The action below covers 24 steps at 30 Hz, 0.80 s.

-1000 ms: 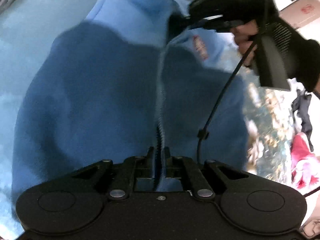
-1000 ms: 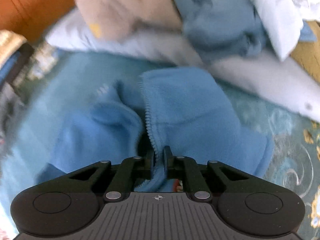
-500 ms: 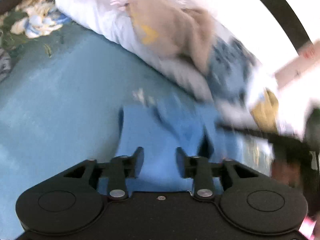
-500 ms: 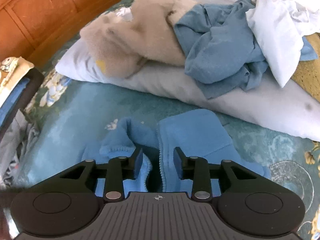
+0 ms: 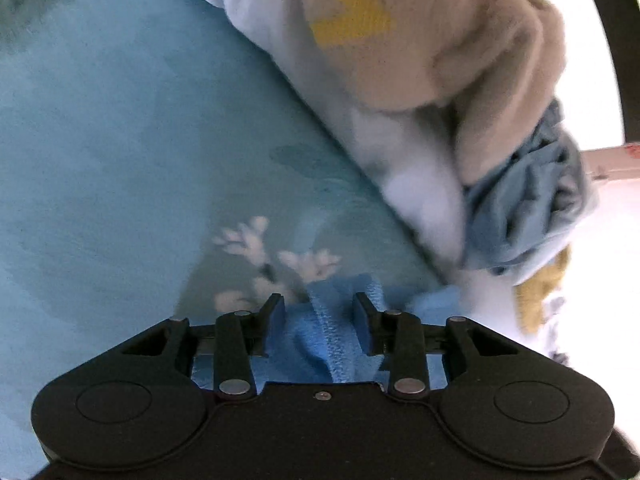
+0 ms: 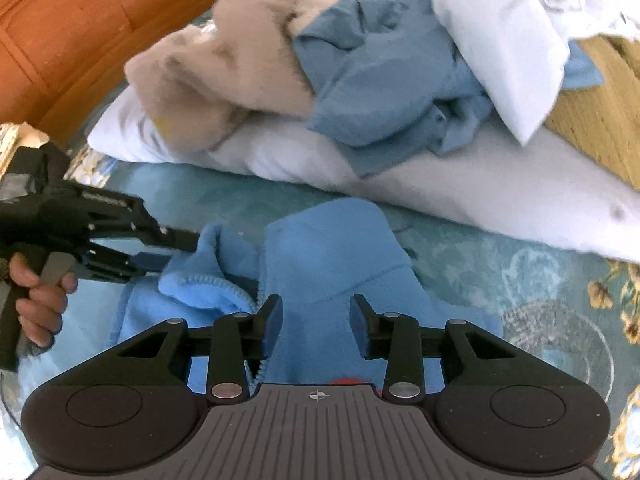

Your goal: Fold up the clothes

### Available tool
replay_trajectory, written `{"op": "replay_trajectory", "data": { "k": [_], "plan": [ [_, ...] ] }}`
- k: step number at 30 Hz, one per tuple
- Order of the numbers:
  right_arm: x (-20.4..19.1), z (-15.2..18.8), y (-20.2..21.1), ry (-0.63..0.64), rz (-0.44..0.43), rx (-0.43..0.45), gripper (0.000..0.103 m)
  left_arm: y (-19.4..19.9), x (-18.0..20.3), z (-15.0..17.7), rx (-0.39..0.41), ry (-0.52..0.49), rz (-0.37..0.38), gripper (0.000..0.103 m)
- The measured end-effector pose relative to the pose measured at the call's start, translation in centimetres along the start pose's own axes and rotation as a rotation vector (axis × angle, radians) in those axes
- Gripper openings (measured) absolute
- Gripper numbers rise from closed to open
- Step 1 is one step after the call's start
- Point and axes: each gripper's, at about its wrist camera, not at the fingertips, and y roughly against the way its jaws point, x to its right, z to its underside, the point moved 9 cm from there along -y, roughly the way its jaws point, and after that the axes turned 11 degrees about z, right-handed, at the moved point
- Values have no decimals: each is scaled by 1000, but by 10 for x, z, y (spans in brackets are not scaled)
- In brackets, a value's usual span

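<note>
The blue fleece jacket [image 6: 332, 264] lies on the teal bedspread [image 5: 100, 152], crumpled, zipper edge exposed, its nap soft and pilled. In the right wrist view it occupies the centre, running from 12 o'clock of the right gripper [image 6: 316, 320] down beneath it. That gripper's fingers stand at moderate width and are opening, with fleece below the gap but no pad pressing on it. The left gripper [image 5: 320, 316] shows the same: fingers part-open, a ridge of fleece and zipper tape rising between them, neither pad gripping. In the right wrist view the left gripper enters from 9 o'clock, its tips at the jacket's bunched left flap, with a hand [image 6: 36, 300] wrapped round its handle. Surroundings — a white pillow [image 6: 440, 184] lies across the bed at 12 to 2 o'clock of the jacket, close to its upper edge. Piled on it are a beige plush garment [image 6: 224, 76] with a yellow mark, a crumpled dusty-blue knit [image 6: 388, 76] and a smooth white cloth [image 6: 508, 44]. A mustard woven item [image 6: 600, 120] sits at 2 o'clock. An orange-brown padded headboard [image 6: 80, 20] closes off 10 to 11 o'clock. The bedspread carries pale floral print — slightly blurred in the left view.
</note>
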Motion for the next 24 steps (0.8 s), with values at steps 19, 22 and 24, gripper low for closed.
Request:
{"op": "replay_trajectory", "data": {
  "k": [19, 22, 24],
  "plan": [
    [16, 11, -4, -124, -51, -9, 34, -32, 40, -17, -20, -182, -123, 8],
    [19, 12, -1, -123, -45, -6, 34, -28, 76, -9, -18, -550, -296, 4],
    [21, 13, 1, -124, -42, -4, 34, -24, 106, -3, -13, -828, -420, 4]
  ]
}}
